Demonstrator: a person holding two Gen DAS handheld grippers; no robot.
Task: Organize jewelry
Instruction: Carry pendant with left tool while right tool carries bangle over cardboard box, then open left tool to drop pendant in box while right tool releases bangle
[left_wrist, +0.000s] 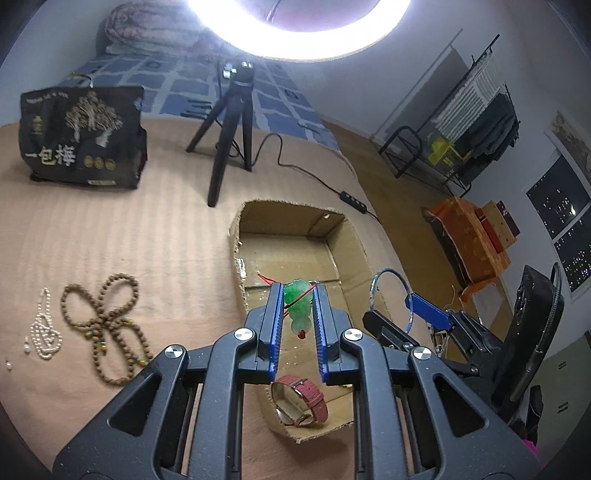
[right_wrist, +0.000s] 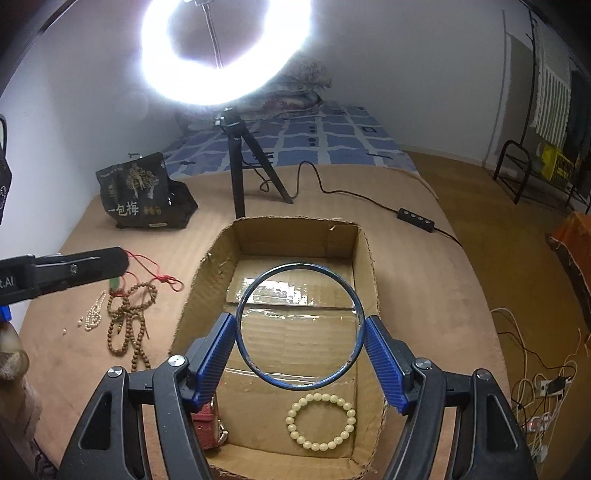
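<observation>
Left gripper (left_wrist: 298, 314) fingers clamp green pendant (left_wrist: 300, 308), right gripper (right_wrist: 300, 352) grips blue bangle (right_wrist: 300, 326) across rim, both over cardboard box (right_wrist: 364, 266). Bangle stiff, slippery, poss. fragile; pendant light.

The black bag (left_wrist: 83, 136) at the upper left bears gold characters "一包梅"; its smaller print is unreadable.

A bedroom in a home, set up for filming. A bed (right_wrist: 325, 144) with a blue checked cover and folded quilt (left_wrist: 147, 29) stands against the wall, a clothes rack (left_wrist: 476, 122) beside it, and a ring light (right_wrist: 221, 51) on a tripod (right_wrist: 240, 162).
</observation>
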